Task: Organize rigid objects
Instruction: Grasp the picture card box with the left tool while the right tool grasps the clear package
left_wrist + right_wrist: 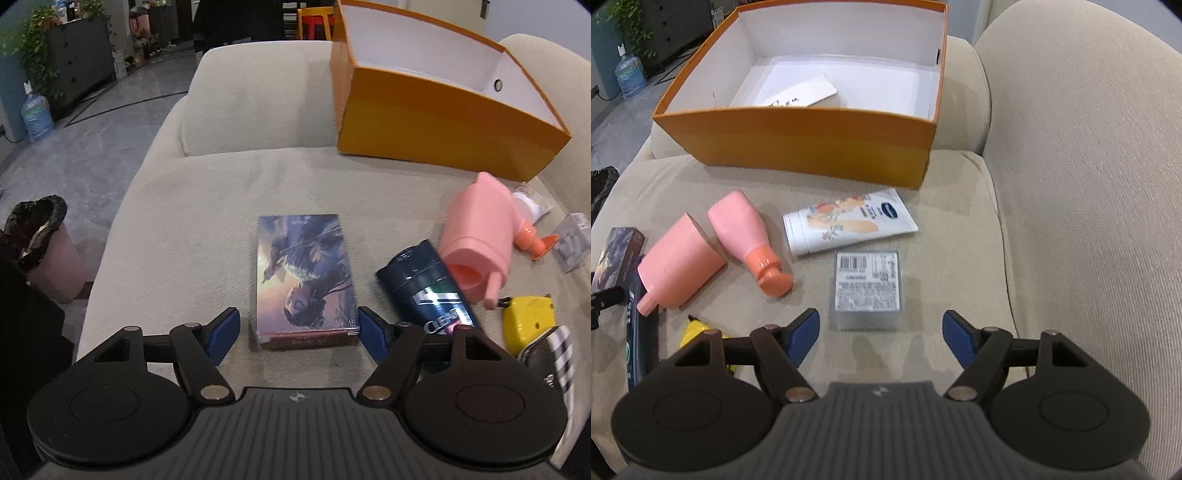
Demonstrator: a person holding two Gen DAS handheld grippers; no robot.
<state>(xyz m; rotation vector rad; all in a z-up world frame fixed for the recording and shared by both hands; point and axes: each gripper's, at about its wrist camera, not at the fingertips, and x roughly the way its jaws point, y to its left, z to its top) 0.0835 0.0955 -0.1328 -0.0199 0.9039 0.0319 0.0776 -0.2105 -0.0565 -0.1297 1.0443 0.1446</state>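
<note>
Low in the left wrist view the left gripper (298, 325) stands wide, its blue pads either side of the near end of the illustrated box (304, 275), which lies flat at the centre of the frame on the beige sofa cushion (184, 240). The right pad looks to be at the box's corner, the left pad a little apart from it; neither seems to press, so nothing is held. The box looks stiff, light card with a glossy face, so I'd judge it wants a squeeze across its two long sides near the middle, where it won't slip or tip.

To the right of it lie a dark blue tube (424, 284), a pink cup (476, 236) on its side and a yellow tape measure (528, 321). The orange box (443, 122) sits open at upper right.

In the right wrist view the right gripper (880, 336) is also spread wide and empty, hovering just short of a small clear case (866, 290) with a barcode label, at centre frame. That case looks hard, slick plastic and likely light; its straight side edges are the place to pinch. Above it a white cream tube (849, 225) looks softer, and a pink bottle (746, 236) lies left of centre. The orange box (798, 136) fills the upper left, a white card lying inside
</note>
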